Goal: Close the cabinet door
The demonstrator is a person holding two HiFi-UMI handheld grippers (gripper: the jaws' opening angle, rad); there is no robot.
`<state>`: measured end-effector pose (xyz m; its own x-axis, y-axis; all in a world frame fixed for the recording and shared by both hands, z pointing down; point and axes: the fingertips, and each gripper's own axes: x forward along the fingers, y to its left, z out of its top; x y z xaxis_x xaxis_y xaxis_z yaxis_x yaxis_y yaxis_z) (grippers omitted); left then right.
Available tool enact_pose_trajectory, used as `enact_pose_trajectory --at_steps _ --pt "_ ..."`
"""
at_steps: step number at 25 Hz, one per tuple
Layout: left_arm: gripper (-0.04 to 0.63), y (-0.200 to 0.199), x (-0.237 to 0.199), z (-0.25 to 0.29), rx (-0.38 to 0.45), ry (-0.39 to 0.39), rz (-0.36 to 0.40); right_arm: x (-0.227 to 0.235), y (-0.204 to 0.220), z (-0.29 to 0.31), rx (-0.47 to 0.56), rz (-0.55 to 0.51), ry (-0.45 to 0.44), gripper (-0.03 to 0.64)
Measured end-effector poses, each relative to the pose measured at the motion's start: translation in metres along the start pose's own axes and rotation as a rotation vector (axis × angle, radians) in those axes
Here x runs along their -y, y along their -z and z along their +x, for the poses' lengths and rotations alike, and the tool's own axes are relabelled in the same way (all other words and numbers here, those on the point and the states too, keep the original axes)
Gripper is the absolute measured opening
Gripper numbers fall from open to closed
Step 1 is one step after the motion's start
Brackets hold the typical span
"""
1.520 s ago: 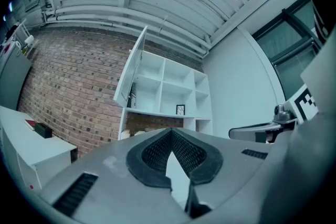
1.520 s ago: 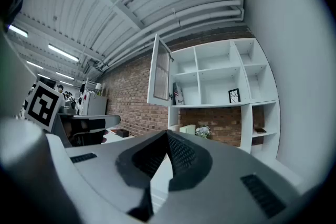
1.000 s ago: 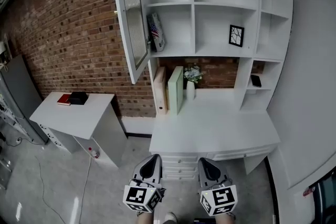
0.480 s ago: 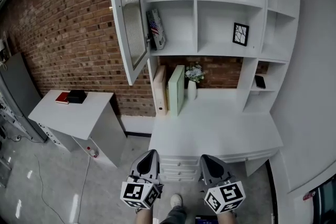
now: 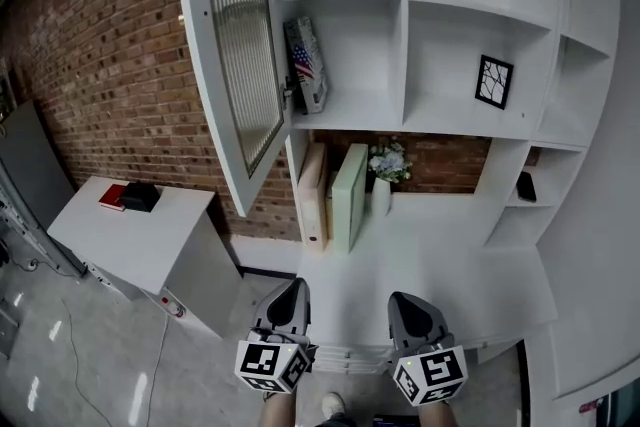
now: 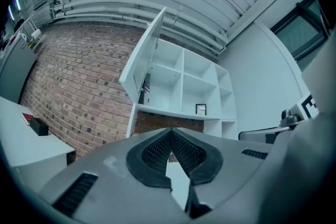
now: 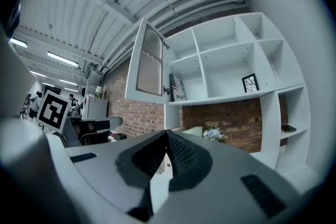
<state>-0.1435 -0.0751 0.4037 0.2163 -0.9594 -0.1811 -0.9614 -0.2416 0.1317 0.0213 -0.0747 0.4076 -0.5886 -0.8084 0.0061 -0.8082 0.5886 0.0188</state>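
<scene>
1. Nearest, the left gripper (image 5: 291, 290) and right gripper (image 5: 402, 303) hang side by side, each with its jaws pressed together on nothing.
2. Beyond them lies the white bench (image 5: 440, 265).
3. Farthest, the ribbed-glass cabinet door (image 5: 240, 65) stands swung wide open at the shelves' left.

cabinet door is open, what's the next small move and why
Probably lift the left gripper up toward the free edge of the cabinet door. The door stands swung wide out from the shelves on the left side. Both grippers, jaws together and empty, hang low by the desk, far from it. The left sits nearer the door than the right gripper.
</scene>
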Motion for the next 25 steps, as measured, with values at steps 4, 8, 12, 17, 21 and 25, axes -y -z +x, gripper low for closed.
enact_pose_trajectory --at_steps 4,8,12,17,21,25 --pt "0.009 -0.007 -0.041 0.042 0.033 -0.038 -0.004 0.008 -0.009 0.057 0.037 -0.009 -0.021 0.000" --pt "0.009 -0.006 -0.073 0.075 0.065 -0.050 -0.027 0.022 -0.002 0.100 0.015 0.009 -0.011 0.000" --pt "0.009 -0.019 -0.089 0.096 0.149 -0.039 -0.043 0.034 0.009 0.124 -0.018 0.019 0.017 0.000" --pt "0.011 -0.019 -0.108 0.097 0.150 -0.083 -0.043 0.037 0.015 0.132 -0.037 0.015 0.035 0.000" --pt "0.012 -0.034 -0.113 0.095 0.207 -0.092 -0.048 0.036 0.010 0.133 -0.029 0.008 0.035 0.000" --pt "0.014 -0.040 -0.116 0.093 0.226 -0.114 -0.045 0.031 0.013 0.137 -0.033 0.015 0.015 0.000"
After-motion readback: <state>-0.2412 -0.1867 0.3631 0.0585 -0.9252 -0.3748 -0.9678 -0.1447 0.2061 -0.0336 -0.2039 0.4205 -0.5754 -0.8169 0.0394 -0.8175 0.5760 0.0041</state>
